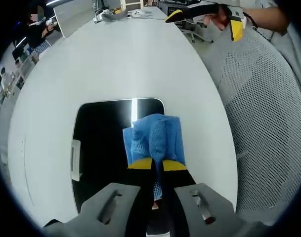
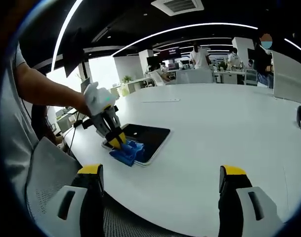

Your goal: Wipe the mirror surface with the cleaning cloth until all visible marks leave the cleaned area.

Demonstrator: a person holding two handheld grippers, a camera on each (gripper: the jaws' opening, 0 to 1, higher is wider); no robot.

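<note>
Left gripper view showed the left gripper (image 1: 157, 165) clenched on the blue cloth (image 1: 155, 138), pressing it onto the dark mirror (image 1: 101, 148) lying flat on the white table (image 1: 115, 64). In the right gripper view, the right gripper (image 2: 160, 177) hung released near the table edge, well apart from the mirror, while the person's forearm (image 2: 46, 89) reached down from the left.

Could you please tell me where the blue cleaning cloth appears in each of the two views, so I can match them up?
Left gripper view: the blue cleaning cloth sits just below centre, pinched in the left gripper over the dark mirror.
Right gripper view: the cloth lies left of centre, at the mirror's near edge, under the left gripper.
Shared landmark: the dark mirror on the white table.
</note>
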